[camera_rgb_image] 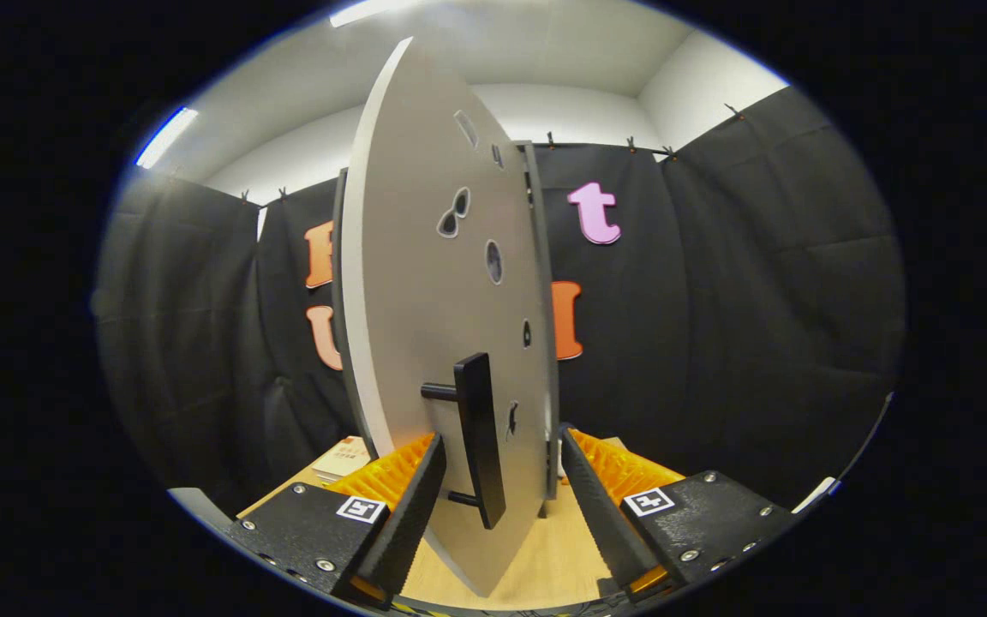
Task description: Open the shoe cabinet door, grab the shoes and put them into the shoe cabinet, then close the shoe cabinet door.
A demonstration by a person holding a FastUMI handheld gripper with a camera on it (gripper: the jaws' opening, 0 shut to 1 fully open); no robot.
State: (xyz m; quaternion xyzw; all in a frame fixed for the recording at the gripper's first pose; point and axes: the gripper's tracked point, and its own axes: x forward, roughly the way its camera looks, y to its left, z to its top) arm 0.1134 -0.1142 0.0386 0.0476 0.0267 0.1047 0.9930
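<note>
we see one gripper with its two fingers spread apart, one to each side of the swung-out cabinet door, and neither finger visibly presses on anything. the one door is a pale grey panel seen nearly edge-on, standing upright and reaching from between the fingers up toward twelve o'clock. on its face sits one black bar handle, upright, held off the panel by two short posts, one near its top and one near its bottom; the handle lies between the two fingers, nearer the finger at seven o'clock, with a gap to the finger at five o'clock. whether the left finger touches the handle we cannot tell. we count about seven small cut-out holes on the door, scattered from the handle's level up toward the top. behind the door's far edge a narrow strip of the cabinet frame shows, at one o'clock from the handle. below, a light wooden floor runs between the fingers, and one flat pale object lies on it at nine o'clock from the handle, beyond the left finger; we cannot tell what it is.
</note>
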